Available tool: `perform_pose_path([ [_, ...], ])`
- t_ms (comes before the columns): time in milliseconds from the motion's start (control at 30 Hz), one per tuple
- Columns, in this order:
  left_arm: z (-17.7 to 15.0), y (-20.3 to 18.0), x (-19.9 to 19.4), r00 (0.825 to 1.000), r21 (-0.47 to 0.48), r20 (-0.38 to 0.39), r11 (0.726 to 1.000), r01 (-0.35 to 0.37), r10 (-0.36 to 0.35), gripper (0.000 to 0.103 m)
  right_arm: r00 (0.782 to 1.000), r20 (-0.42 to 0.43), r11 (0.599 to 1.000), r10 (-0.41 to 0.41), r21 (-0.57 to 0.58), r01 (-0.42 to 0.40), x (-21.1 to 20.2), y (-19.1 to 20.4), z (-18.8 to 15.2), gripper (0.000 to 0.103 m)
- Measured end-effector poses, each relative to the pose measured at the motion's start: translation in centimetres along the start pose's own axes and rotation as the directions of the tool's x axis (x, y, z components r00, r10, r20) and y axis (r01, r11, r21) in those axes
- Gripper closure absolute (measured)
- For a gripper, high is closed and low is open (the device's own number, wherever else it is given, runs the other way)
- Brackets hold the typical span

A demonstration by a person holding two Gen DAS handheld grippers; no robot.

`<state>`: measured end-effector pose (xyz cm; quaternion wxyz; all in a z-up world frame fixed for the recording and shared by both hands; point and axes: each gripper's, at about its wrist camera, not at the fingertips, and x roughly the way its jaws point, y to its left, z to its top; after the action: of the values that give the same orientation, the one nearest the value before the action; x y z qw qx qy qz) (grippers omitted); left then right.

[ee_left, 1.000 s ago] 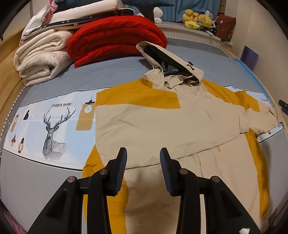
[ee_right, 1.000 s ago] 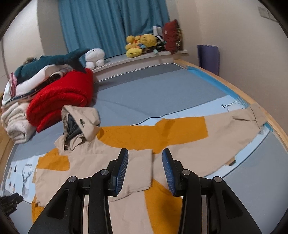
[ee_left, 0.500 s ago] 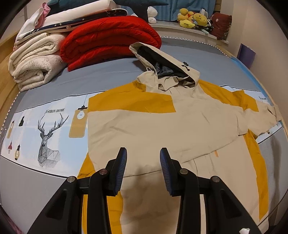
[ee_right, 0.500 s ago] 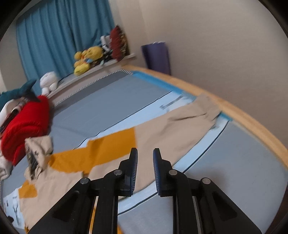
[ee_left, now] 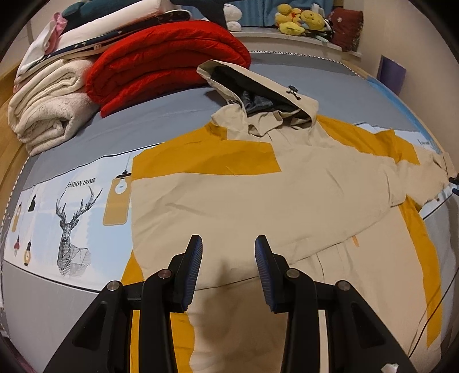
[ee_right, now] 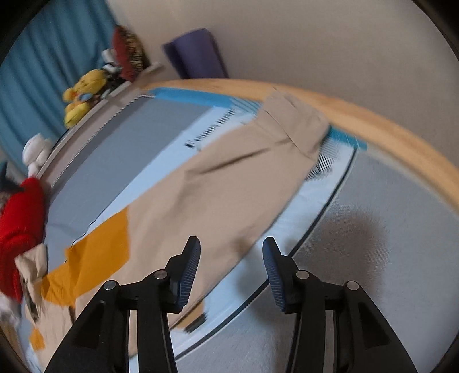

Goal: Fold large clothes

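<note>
A beige and mustard hooded jacket (ee_left: 258, 200) lies spread flat on the bed, its left sleeve folded across the chest and its hood (ee_left: 258, 91) toward the far side. My left gripper (ee_left: 228, 266) hovers open above the jacket's lower front, nothing between its fingers. In the blurred right wrist view the jacket's outstretched right sleeve (ee_right: 229, 183) runs toward the bed's wooden edge, its cuff (ee_right: 298, 123) near that edge. My right gripper (ee_right: 231, 269) hangs over the sleeve's near edge, its jaws opening with nothing between them.
A red quilt (ee_left: 166, 60) and folded white blankets (ee_left: 48, 106) are stacked at the far left of the bed. Plush toys (ee_left: 301, 20) line the back ledge. The wooden bed rail (ee_right: 373, 120) borders the right side, a wall just beyond it.
The right gripper swung right and down along the sleeve toward its cuff, closing partway and then opening again. The left gripper drifted slightly lower over the jacket.
</note>
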<state>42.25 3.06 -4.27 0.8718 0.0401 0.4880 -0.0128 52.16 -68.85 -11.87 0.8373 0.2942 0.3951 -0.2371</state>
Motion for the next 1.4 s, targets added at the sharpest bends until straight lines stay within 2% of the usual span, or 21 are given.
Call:
perform_pose_path([
  [200,-0.2,-0.6,0.9,1.000,0.031,-0.011,0.999,-0.010,0.010,0.068,1.000,-0.030,0.995,0.007,0.098,-0.004,3.8,-3.0,0.6,0.056],
  [500,-0.3,-0.7,1.5,1.000,0.051,-0.016,0.999,-0.017,0.018,0.068,0.999,0.031,0.989,0.008,0.146,-0.013,5.9,-2.7,2.4,0.058],
  [567,-0.3,-0.7,1.6,1.000,0.046,-0.013,0.999,-0.019,0.020,0.068,0.999,0.039,0.989,-0.002,0.145,-0.004,6.1,-2.1,2.6,0.094],
  [600,-0.2,-0.5,1.6,1.000,0.041,-0.013,0.999,-0.019,0.019,0.068,0.999,0.042,0.990,-0.009,0.143,0.003,6.1,-1.8,2.7,0.095],
  [667,-0.1,-0.3,1.4,1.000,0.032,-0.012,0.999,-0.014,0.014,0.068,0.996,0.085,0.994,-0.030,0.109,0.020,5.1,-0.6,2.9,0.099],
  [767,0.3,0.4,0.7,1.000,0.017,0.001,1.000,-0.006,0.006,0.068,0.986,0.152,0.998,-0.063,0.030,0.059,2.8,2.1,3.2,0.100],
  [867,0.9,1.4,-0.2,1.000,-0.011,0.019,1.000,0.001,0.000,0.068,0.972,0.222,0.993,-0.075,-0.077,0.094,-0.4,6.2,3.3,0.100],
  [933,1.3,2.4,-0.8,1.000,-0.038,0.027,0.999,0.000,0.001,0.068,0.959,0.279,0.976,-0.046,-0.190,0.102,-3.3,10.7,2.8,0.100],
  [1000,1.6,3.2,-1.4,1.000,-0.065,0.031,0.998,0.002,0.000,0.068,0.949,0.315,0.945,0.002,-0.311,0.101,-6.0,15.4,1.3,0.100],
  [1067,1.9,4.1,-1.9,0.999,-0.094,0.039,0.996,0.007,-0.003,0.068,0.947,0.315,0.906,0.067,-0.416,0.074,-8.2,20.1,-0.9,0.100],
  [1133,2.1,4.9,-2.4,0.999,-0.118,0.045,0.993,0.014,-0.008,0.068,0.947,0.286,0.860,0.145,-0.510,0.022,-10.3,25.0,-4.1,0.100],
  [1200,2.3,5.7,-3.0,0.999,-0.138,0.051,0.990,0.018,-0.011,0.068,0.941,0.243,0.796,0.234,-0.603,-0.043,-12.7,30.1,-8.6,0.100],
  [1300,2.3,6.9,-3.6,0.998,-0.165,0.056,0.986,0.026,-0.017,0.068,0.931,0.120,0.696,0.345,-0.698,-0.168,-16.0,36.3,-15.6,0.100],
  [1400,2.3,8.2,-4.2,0.998,-0.196,0.057,0.980,0.031,-0.020,0.068,0.905,-0.052,0.605,0.423,-0.727,-0.324,-17.9,40.7,-22.3,0.100],
])
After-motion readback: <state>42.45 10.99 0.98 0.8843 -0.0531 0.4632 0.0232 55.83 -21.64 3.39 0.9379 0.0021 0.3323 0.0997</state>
